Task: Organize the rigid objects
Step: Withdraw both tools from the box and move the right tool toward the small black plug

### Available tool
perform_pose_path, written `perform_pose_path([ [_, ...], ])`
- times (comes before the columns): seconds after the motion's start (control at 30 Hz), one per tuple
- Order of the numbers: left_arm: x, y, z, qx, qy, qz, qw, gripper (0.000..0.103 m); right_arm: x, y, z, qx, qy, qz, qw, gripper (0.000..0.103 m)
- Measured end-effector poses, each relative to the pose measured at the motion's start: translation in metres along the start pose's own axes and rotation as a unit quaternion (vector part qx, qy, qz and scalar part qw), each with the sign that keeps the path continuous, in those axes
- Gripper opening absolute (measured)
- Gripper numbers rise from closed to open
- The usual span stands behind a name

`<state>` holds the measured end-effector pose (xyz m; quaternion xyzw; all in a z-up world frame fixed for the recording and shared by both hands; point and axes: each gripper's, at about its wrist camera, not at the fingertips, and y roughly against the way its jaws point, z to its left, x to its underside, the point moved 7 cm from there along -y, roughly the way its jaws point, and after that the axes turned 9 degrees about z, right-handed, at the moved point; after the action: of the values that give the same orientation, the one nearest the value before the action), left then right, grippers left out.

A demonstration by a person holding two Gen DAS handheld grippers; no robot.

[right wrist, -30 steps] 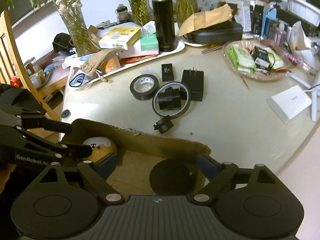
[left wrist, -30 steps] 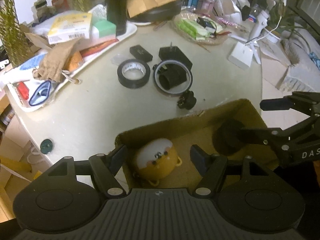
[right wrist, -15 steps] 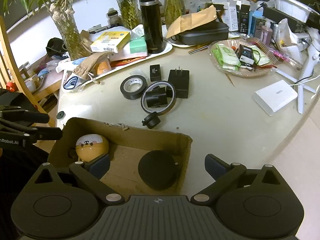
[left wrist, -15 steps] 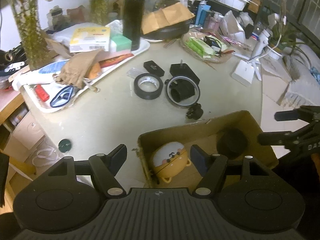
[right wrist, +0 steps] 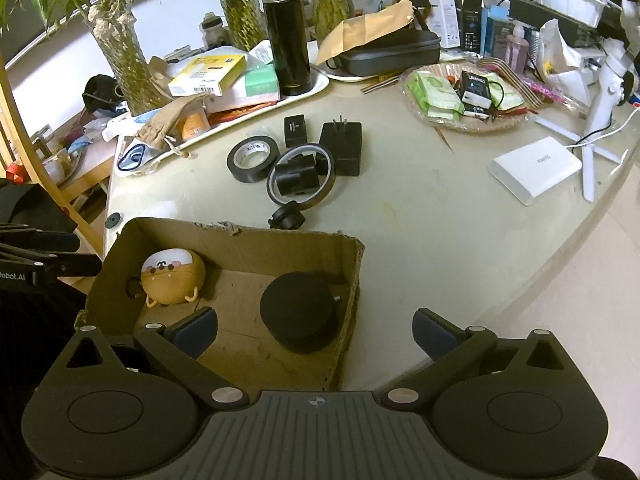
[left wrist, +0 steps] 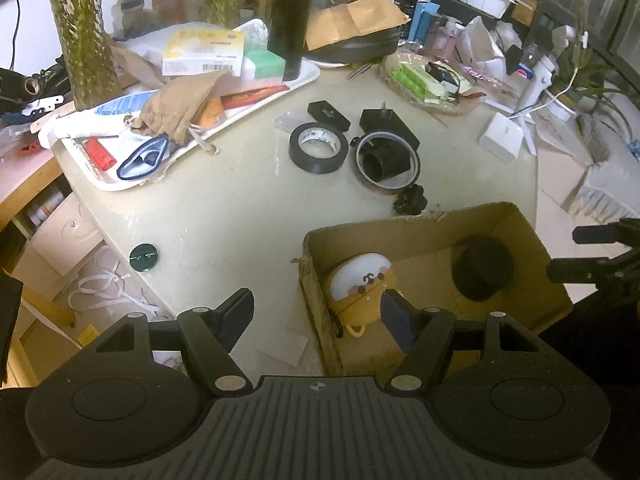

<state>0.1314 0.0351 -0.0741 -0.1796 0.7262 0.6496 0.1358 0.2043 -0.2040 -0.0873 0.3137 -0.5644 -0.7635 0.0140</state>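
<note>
An open cardboard box (left wrist: 400,230) (right wrist: 240,236) stands at the near table edge. Inside lie a yellow round toy with a face (left wrist: 360,284) (right wrist: 172,276) and a black round disc (left wrist: 482,268) (right wrist: 298,312). My left gripper (left wrist: 316,312) is open above the box's left wall, its right finger just in front of the toy. My right gripper (right wrist: 314,330) is open wide above the disc and the box's right wall, touching neither. On the table beyond lie a black tape roll (left wrist: 318,148) (right wrist: 252,159), a clear tape ring (left wrist: 386,162) around a black cylinder, a black charger (right wrist: 342,142), a small black box (right wrist: 295,130) and a black knob (left wrist: 412,200) (right wrist: 286,218).
A white tray (left wrist: 108,184) piled with boxes, a pouch and a black flask (right wrist: 286,40) fills the back left. A basket of packets (right wrist: 464,92) and a white power bank (right wrist: 536,170) lie at the right. Glass vases stand behind. A green cap (left wrist: 144,256) sits at the table's left edge.
Both grippers have drawn back from the box. The left one has shifted left off the toy and now straddles the box wall. The right jaws have spread wider, away from the disc.
</note>
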Motion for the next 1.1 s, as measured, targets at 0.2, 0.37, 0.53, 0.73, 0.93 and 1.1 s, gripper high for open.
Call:
perform_pose_path([
  [0.2, 0.000, -0.001, -0.001, 0.008, -0.002, 0.000, 1.0000, 0.070, -0.002, -0.001, -0.001, 0.002, 0.000, 0.001, 1.000, 0.103],
  [0.37, -0.001, -0.001, -0.002, 0.011, 0.001, -0.003, 0.9999, 0.071, -0.006, -0.001, 0.001, -0.002, 0.000, -0.001, 1.000, 0.103],
  [0.53, -0.006, -0.002, -0.003, 0.017, 0.001, -0.007, 0.9998, 0.071, -0.014, -0.004, 0.005, -0.007, 0.001, -0.003, 1.000, 0.103],
  [0.73, -0.012, -0.006, -0.006, 0.022, -0.001, -0.011, 0.9997, 0.071, -0.024, -0.009, 0.013, -0.016, 0.007, -0.009, 1.000, 0.103],
  [0.93, -0.019, -0.009, -0.008, 0.029, 0.002, -0.018, 0.9994, 0.071, -0.035, -0.016, 0.018, -0.025, 0.006, -0.014, 1.000, 0.103],
  [1.1, -0.026, -0.011, -0.011, 0.038, 0.000, -0.024, 0.9990, 0.071, -0.047, -0.021, 0.020, -0.032, 0.002, -0.019, 0.999, 0.103],
])
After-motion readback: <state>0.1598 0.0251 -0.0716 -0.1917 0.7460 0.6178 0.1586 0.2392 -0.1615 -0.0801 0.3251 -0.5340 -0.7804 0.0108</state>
